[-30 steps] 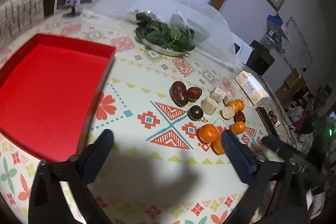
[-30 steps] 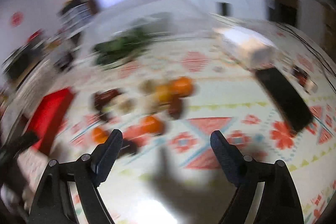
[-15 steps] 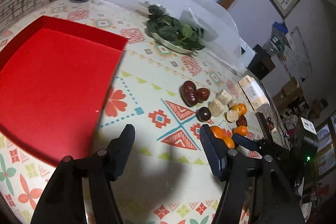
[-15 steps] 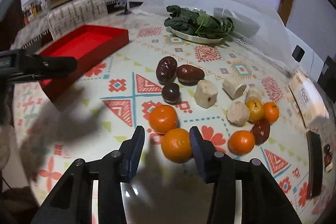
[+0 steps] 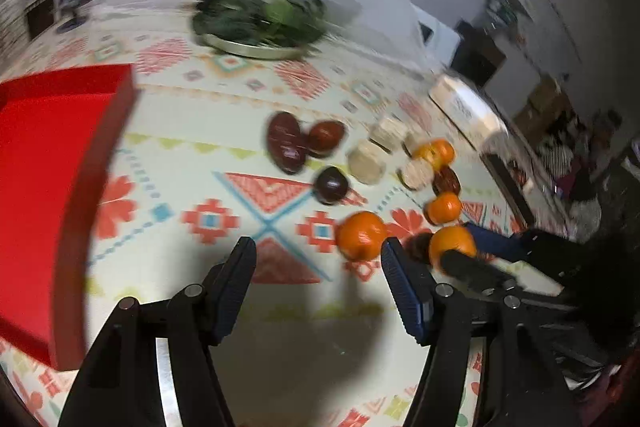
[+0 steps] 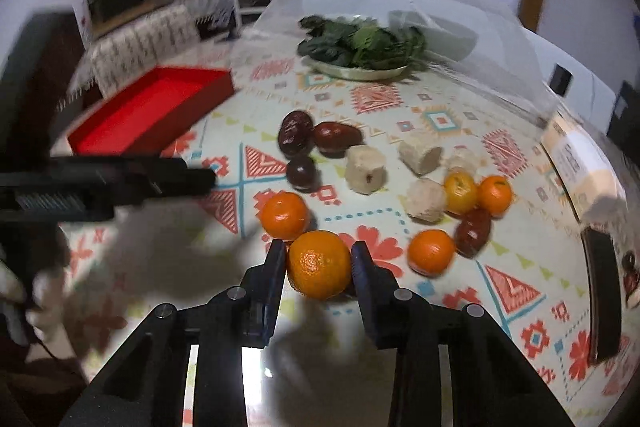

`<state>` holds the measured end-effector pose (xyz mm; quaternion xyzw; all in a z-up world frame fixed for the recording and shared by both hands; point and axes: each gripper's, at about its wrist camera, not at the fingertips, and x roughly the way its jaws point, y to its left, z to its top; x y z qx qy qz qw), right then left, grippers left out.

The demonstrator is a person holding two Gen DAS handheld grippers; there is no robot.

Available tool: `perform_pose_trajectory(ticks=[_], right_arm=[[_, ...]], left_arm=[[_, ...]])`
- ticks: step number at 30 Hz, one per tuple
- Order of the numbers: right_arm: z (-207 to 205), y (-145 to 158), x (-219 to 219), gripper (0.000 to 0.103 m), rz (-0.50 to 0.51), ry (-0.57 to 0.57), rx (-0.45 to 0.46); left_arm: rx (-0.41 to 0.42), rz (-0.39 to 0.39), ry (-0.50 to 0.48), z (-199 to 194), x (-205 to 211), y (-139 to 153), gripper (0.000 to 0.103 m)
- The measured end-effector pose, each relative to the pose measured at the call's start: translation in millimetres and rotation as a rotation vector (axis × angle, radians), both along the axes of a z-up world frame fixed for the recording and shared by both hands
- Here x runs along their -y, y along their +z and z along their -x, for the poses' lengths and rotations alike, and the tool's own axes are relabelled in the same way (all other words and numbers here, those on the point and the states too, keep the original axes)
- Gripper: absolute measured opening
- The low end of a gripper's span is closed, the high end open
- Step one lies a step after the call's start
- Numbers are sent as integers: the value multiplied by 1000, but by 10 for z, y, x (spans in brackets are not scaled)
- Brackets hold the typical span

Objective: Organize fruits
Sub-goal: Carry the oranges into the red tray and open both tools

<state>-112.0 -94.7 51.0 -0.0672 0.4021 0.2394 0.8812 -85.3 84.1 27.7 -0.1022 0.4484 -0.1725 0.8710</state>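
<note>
While red tray [image 6: 152,111] holds nothing — plate [image 6: 360,71] carries greens [image 6: 362,43].

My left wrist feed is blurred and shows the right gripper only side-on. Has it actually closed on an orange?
Observer: Yes. In the right wrist view the right gripper has a finger pressed against each side of the large round orange.
Operator: Is any other fruit crowding those fingers?
Observer: The smaller round orange sits just beyond the left fingertip. I cannot tell whether they touch.
Operator: Does the tray hold anything?
Observer: The part of the shallow red rectangular tray that shows here, far corner included, holds no fruit.
</note>
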Motion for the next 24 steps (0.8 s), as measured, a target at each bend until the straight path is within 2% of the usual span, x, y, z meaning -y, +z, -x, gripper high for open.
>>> perform_pose_trajectory(ticks=[6,7,8,10,12,15,19,24], right_arm=[[21,43,305,36,-77,-61,-37],[27,47,335,36,-85,-70,-42],[34,52,354,36,-87,-74,-41],[54,86,363,36,-97,-79,-38],[74,131,336,36,-106,-75,-33],[105,209,228,36,-110,-62,-20],[124,321,-29,36,-134,-19,-18],[112,430,-613,36,-178,76,-35]], left_arm=[[36,-143,-60,-125,426,-92,63],[36,-171,-62,-138,482,-120,57],[31,-186,-67,-150,517,-147,45],[9,-180,-74,-165,535,-198,33],[10,-175,-58,-153,484,-193,33],[6,-103,-16,-111,269,-143,33],[35,-6,99,11,-301,63,33],[86,1,298,230,-1223,260,33]])
